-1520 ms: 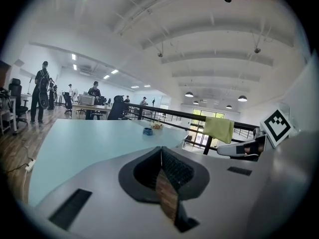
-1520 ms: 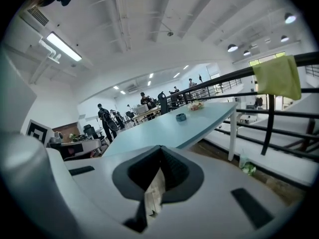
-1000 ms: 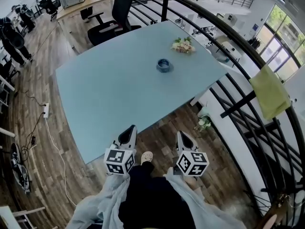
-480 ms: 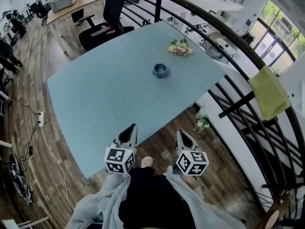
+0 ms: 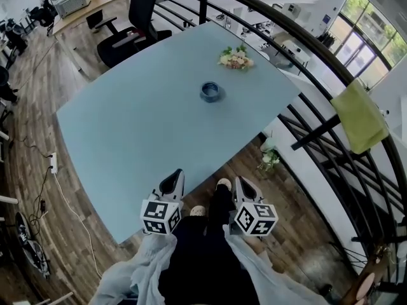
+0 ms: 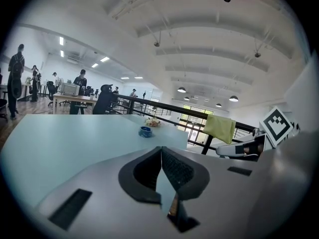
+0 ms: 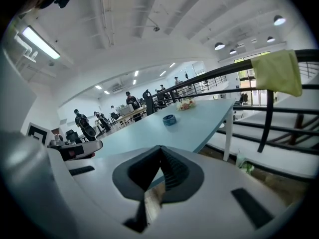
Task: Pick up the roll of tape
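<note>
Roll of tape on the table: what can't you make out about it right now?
- Head view: the small blue roll of tape is too small to show a loose end or its core.
- Left gripper view and right gripper view: it is distant, and its far side is hidden by its own wall.

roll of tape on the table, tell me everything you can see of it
The roll of tape is a small blue ring with a darker open centre. It lies flat, hole upward, on the pale blue table, toward its far side. A small bunch of flowers lies just beyond it, clearly apart. Only the tabletop touches it. It is too small in these views to tell its material or any loose end.
</note>
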Demonstrator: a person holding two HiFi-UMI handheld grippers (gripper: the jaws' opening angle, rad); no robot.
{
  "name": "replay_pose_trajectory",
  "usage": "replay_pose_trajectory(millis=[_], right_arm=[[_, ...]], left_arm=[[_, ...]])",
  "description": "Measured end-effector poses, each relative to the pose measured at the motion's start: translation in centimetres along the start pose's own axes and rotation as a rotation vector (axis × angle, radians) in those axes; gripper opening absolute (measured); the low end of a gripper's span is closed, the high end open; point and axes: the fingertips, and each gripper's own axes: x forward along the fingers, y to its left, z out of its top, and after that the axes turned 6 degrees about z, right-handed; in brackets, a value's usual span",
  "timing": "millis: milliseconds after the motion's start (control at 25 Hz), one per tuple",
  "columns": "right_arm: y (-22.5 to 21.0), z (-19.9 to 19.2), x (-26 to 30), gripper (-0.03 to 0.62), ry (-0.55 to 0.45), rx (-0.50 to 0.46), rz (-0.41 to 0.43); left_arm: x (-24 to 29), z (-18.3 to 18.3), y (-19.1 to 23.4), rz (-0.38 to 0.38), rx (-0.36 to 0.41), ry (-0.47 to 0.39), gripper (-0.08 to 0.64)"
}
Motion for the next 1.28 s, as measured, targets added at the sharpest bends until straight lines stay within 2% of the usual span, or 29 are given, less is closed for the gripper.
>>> replay_pose_trajectory(millis=[320,680,1040,1240,1280], right_arm=[[-1.5,0.8,1.9,0.009,0.025,-0.002,0.016],[-4.0,4.2,6.0,0.009,0.043,-0.028,0.053],[-6.9,10.2,10.4,0.009,0.022,-0.065,0.086],[-9.4,12.7,12.7,0.01,0.008,-0.078,0.065],[-9.9,13.1,13.3,0.031,0.011,-0.077,0.069]], left_arm=[[2.3,0.1,0.3,0.024,-0.012,0.011,0.017],[7.3,1.8,0.6,0.055,-0.023,0.0,0.017],[13.3,5.7,0.7,0.078,-0.007,-0.036,0.017],[16.4,6.8,0.7,0.095,-0.007,-0.042,0.017],[16.9,6.9,0.9,0.103,-0.009,-0.042,0.017]])
